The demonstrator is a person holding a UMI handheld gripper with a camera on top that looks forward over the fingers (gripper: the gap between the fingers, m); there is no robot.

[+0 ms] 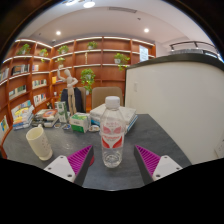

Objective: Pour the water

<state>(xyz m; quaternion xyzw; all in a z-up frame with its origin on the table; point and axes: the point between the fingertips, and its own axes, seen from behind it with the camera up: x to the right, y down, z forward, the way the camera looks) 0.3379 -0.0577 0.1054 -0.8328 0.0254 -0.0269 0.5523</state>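
A clear plastic water bottle (112,131) with a white cap and a red-and-white label stands upright on the grey table (150,130). It stands between my two fingers, with a gap at each side. My gripper (114,160) is open, its magenta pads (80,158) spread wide to either side of the bottle's base. A pale paper cup (38,142) stands upright on the table to the left of the bottle, beyond my left finger.
Several small boxes and packets (78,121) lie at the table's far side. A white partition (185,95) rises to the right. Wooden shelves with plants and books (40,70) line the back wall, with a chair (105,96) behind the table.
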